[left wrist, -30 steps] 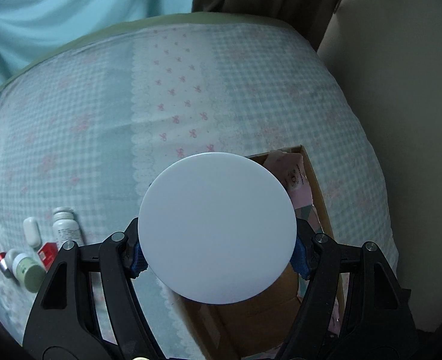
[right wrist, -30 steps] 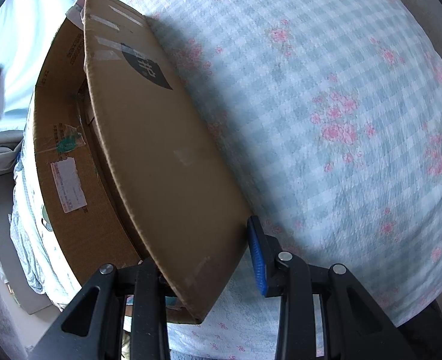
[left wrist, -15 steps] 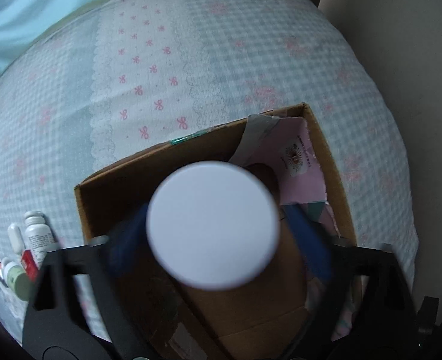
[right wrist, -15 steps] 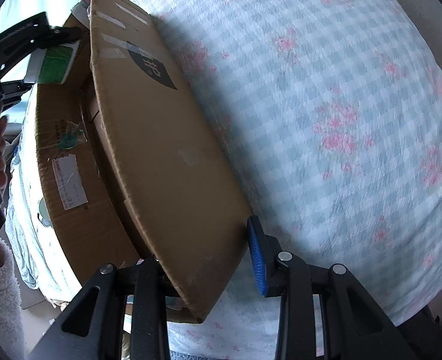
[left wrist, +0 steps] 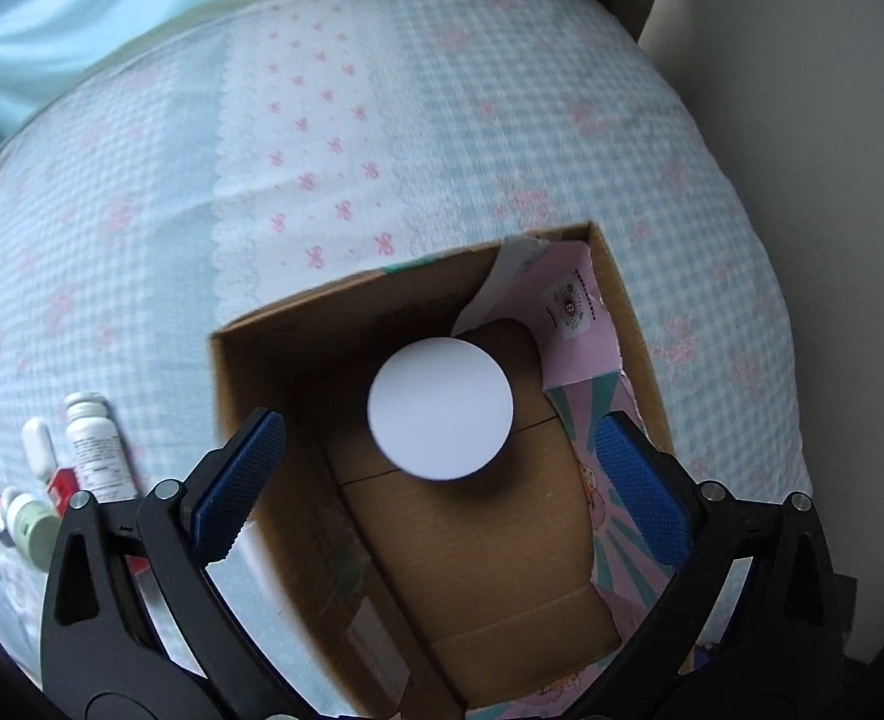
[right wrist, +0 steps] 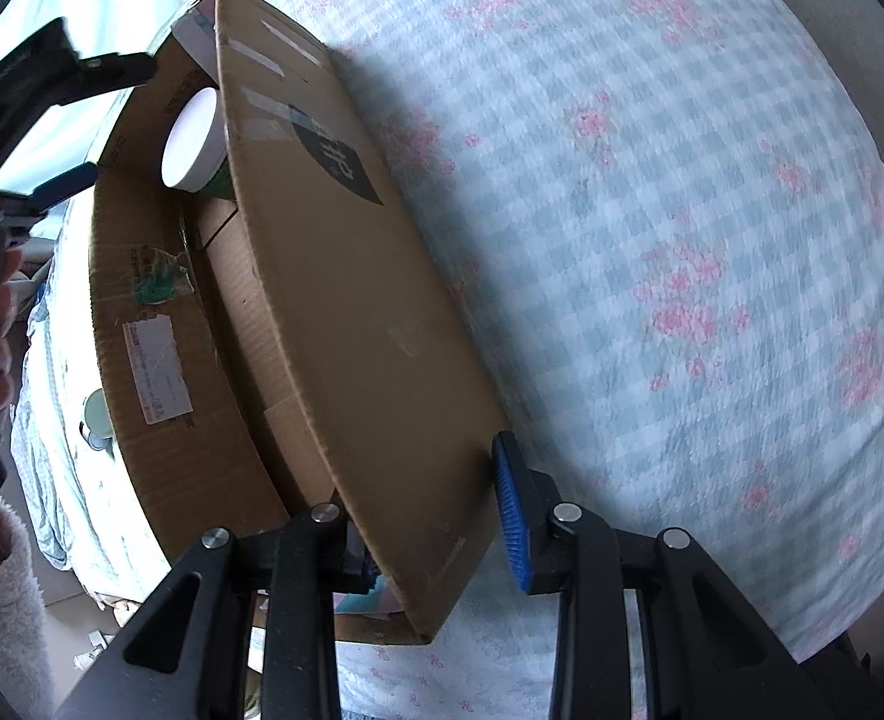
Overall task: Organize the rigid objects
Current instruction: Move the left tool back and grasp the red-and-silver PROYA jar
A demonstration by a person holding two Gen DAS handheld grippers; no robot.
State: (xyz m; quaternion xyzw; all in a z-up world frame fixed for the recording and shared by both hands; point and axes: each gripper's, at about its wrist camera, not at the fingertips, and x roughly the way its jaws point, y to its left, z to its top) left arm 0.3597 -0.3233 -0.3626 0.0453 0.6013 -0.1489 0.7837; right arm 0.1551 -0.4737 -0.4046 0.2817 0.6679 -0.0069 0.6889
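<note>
Our left gripper (left wrist: 442, 468) hangs wide open and empty over the cardboard box (left wrist: 628, 300), jaws just parted, white-lidded jar (left wrist: 440, 409) dropped inside; our right gripper (right wrist: 429, 516) should keep pinching the box flap (right wrist: 345, 312) steady.

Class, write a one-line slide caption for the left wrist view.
Open left gripper above a cardboard box, a white-topped round container inside it; small bottles wait on the checked bedspread.
</note>
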